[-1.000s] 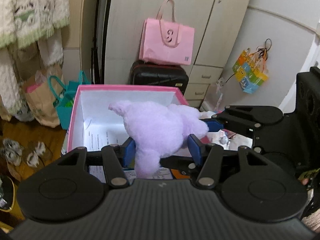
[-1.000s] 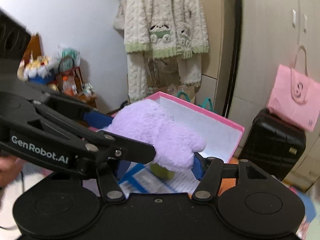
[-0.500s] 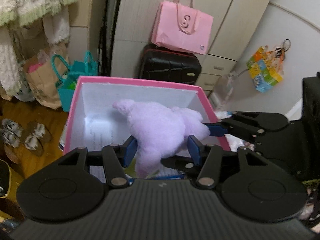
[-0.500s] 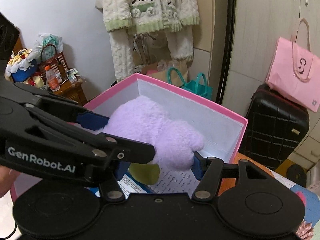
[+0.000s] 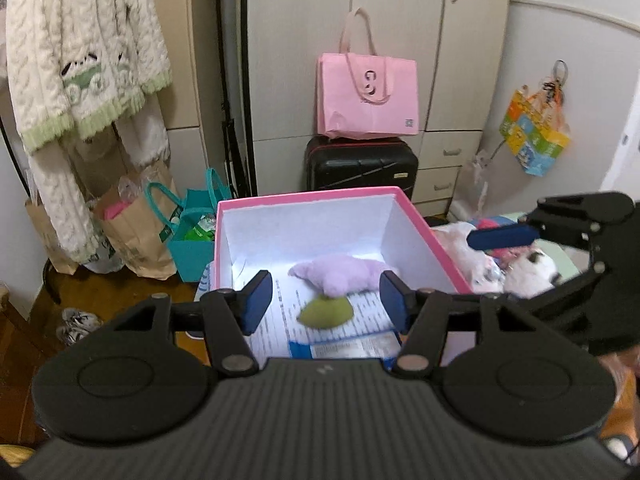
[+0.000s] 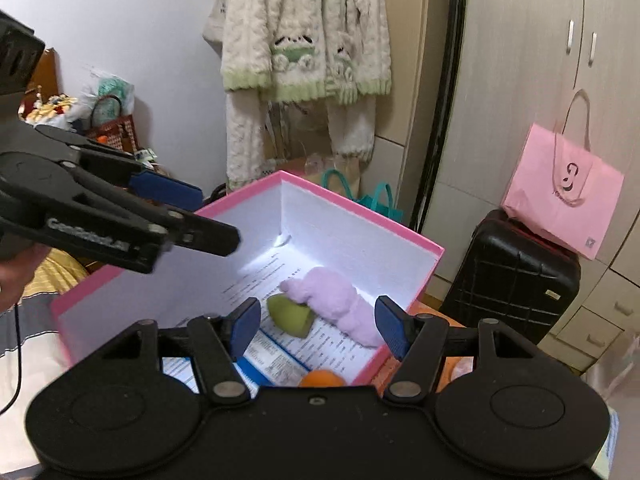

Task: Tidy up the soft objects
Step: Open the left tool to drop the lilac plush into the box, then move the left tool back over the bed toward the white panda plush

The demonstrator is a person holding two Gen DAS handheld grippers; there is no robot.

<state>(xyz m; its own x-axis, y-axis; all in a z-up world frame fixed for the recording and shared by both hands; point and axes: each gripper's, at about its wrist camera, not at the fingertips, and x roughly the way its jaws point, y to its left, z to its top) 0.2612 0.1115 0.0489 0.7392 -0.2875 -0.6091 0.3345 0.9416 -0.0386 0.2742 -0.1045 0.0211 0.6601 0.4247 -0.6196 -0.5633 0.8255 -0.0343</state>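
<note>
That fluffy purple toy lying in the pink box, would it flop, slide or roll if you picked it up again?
The purple toy looks plush and slumps flat on the printed paper, so it would probably sag and squash. Its fuzzy pile likely grips rather than slips. It seems light and unlikely to roll.

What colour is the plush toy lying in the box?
Pale purple plush toy, clearest in the right wrist view.

Fuzzy lilac plush toy point(image 5: 340, 276), matt green soft piece point(image 5: 326, 312) on printed paper sheets point(image 6: 280, 344). Pink cardboard box point(image 5: 312, 196), matt white inside. Black hard-shell suitcase point(image 5: 360, 168), slightly glossy.
</note>
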